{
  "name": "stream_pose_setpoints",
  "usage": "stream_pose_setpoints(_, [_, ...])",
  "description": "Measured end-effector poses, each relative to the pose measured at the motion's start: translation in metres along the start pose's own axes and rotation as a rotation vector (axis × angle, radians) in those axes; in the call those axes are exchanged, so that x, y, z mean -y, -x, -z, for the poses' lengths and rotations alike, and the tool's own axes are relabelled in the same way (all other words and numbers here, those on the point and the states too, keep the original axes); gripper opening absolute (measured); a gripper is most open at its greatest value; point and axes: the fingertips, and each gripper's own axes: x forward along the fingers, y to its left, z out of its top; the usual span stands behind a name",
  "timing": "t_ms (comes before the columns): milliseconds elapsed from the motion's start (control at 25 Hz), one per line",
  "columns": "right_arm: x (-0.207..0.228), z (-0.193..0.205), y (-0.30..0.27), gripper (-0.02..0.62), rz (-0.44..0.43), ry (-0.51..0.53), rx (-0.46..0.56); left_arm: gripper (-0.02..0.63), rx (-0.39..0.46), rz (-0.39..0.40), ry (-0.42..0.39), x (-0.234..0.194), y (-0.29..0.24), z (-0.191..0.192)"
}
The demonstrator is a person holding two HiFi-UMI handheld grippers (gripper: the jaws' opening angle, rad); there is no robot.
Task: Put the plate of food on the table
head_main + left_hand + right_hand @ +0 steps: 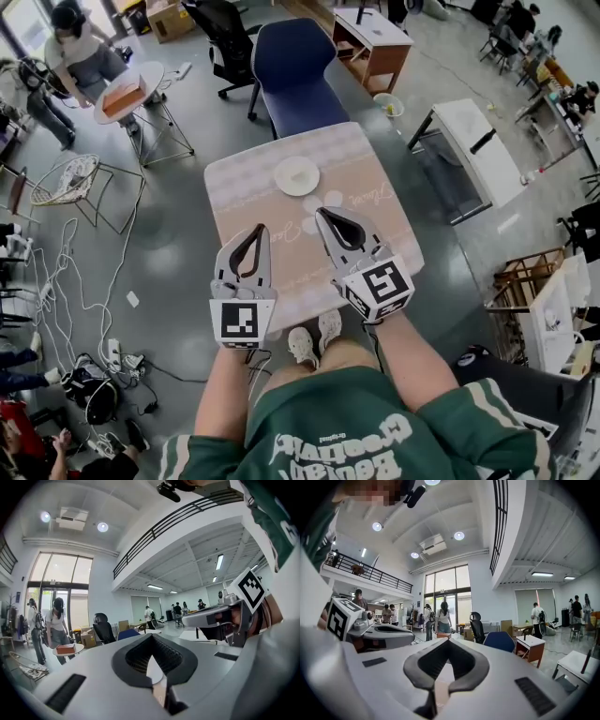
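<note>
A white plate (296, 175) lies on the far half of the small square table (366, 187) with a pale patterned cloth; what is on the plate is too small to make out. Both grippers hover side by side over the table's near half, apart from the plate. My left gripper (258, 228) is shut with nothing in it, and my right gripper (323, 213) is shut and empty too. In the left gripper view the closed jaws (151, 638) form a loop through which the plate (153, 670) shows. The right gripper view shows its own closed loop (449, 641) with the left gripper (377, 637) beside it.
A blue chair (292, 70) stands at the table's far side, with a black office chair (225, 42) and a wooden desk (375, 42) behind it. A white table (478, 141) is to the right. Cables (66, 281) lie on the floor at left. People stand about the room.
</note>
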Motion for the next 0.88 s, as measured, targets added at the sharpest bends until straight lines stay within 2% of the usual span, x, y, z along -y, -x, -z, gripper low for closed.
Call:
stream_pose_setpoints(280, [-0.009,-0.028,0.023,0.014,-0.02,0.04,0.032,0.009,0.035,-0.016,0.006,0.003,0.012,-0.027])
stream_pose_setpoints(560, [-0.015,-0.036,0.045,0.014,-0.057,0.047,0.053,0.009,0.041,-0.027,0.003,0.012,0.025,-0.035])
stream_pose_setpoints(880, [-0.009,-0.038,0.064,0.014,-0.051,0.064,0.076,0.009,0.075,-0.009,-0.008,0.023,0.041,-0.052])
